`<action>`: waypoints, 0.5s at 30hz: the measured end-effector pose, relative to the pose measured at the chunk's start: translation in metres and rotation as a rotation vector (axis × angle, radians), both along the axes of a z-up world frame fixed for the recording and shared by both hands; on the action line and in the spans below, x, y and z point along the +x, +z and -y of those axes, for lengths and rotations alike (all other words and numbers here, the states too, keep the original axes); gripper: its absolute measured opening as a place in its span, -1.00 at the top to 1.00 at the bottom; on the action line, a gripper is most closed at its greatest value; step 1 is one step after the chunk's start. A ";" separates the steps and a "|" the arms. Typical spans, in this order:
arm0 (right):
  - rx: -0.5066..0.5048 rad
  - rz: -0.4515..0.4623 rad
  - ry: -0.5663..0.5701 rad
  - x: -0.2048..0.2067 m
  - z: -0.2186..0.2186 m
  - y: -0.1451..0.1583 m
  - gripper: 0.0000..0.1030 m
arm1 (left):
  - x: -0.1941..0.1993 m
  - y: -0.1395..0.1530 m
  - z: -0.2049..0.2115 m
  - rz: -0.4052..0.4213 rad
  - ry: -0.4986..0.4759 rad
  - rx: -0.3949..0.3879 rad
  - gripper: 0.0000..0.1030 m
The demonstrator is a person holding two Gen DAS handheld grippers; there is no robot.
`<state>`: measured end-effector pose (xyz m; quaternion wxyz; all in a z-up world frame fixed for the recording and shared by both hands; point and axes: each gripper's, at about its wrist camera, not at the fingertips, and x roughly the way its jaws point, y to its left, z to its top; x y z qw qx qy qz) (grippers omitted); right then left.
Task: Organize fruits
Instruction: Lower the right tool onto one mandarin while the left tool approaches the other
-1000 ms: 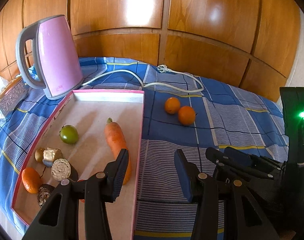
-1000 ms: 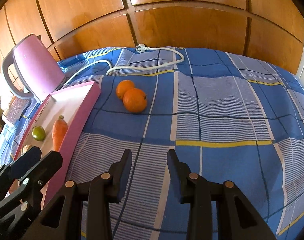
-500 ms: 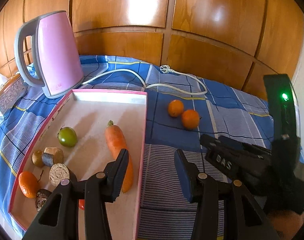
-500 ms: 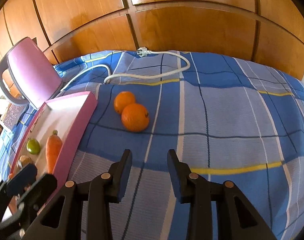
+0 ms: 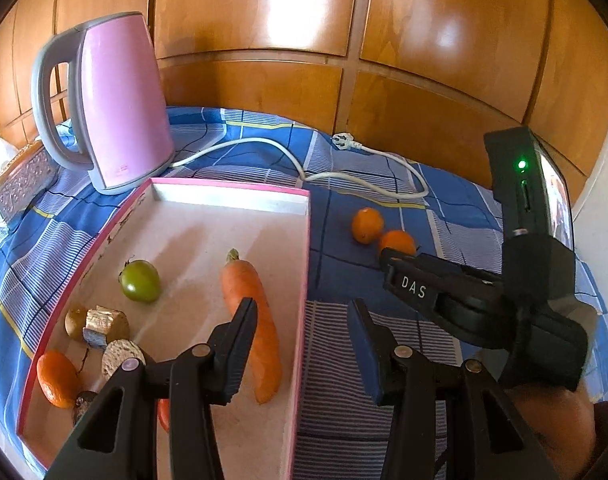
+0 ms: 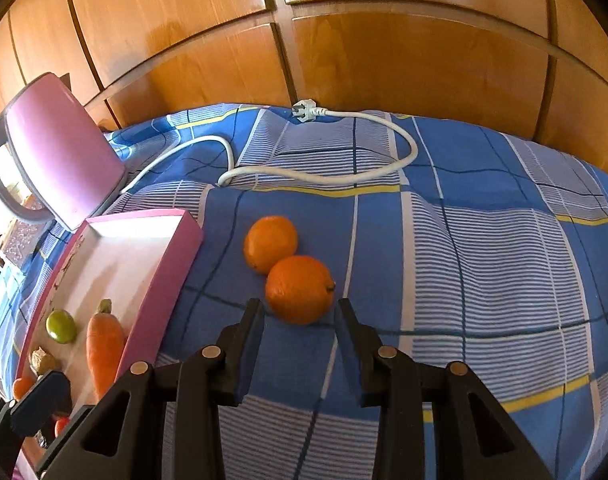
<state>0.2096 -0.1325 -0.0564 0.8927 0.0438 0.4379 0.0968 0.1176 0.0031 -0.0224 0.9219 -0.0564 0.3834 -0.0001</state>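
Right wrist: two oranges (image 6: 282, 266) left outside tray (image 6: 160, 258); right gripper (image 6: 298, 312) spread, empty, lined up on nearer one.

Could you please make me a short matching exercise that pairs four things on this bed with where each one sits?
Things:
1. carrot
2. kettle
3. near orange
4. plug

Places:
A. on the blue cloth, just ahead of the right tongs
B. at the far edge of the cloth, by the wooden wall
C. lying in the pink tray
D. standing behind the tray's far left corner

Pairs: 1-C, 2-D, 3-A, 4-B
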 end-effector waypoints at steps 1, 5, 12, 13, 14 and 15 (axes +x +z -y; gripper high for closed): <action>-0.004 -0.002 0.001 0.002 -0.001 -0.001 0.29 | 0.001 0.000 0.000 0.001 -0.001 0.000 0.10; -0.018 -0.004 0.008 0.003 0.000 -0.004 0.29 | 0.010 0.003 0.001 -0.001 -0.002 -0.007 0.10; -0.036 0.015 0.036 0.006 -0.001 -0.004 0.29 | 0.030 0.007 0.001 -0.011 0.017 -0.015 0.16; -0.039 0.015 0.040 0.007 -0.002 -0.004 0.29 | 0.032 0.007 0.001 -0.013 0.021 -0.014 0.17; -0.041 0.018 0.045 0.007 -0.002 -0.004 0.29 | 0.034 0.007 0.000 -0.014 0.023 -0.015 0.17; -0.042 0.019 0.047 0.008 -0.002 -0.004 0.30 | 0.036 0.007 -0.001 -0.016 0.026 -0.017 0.17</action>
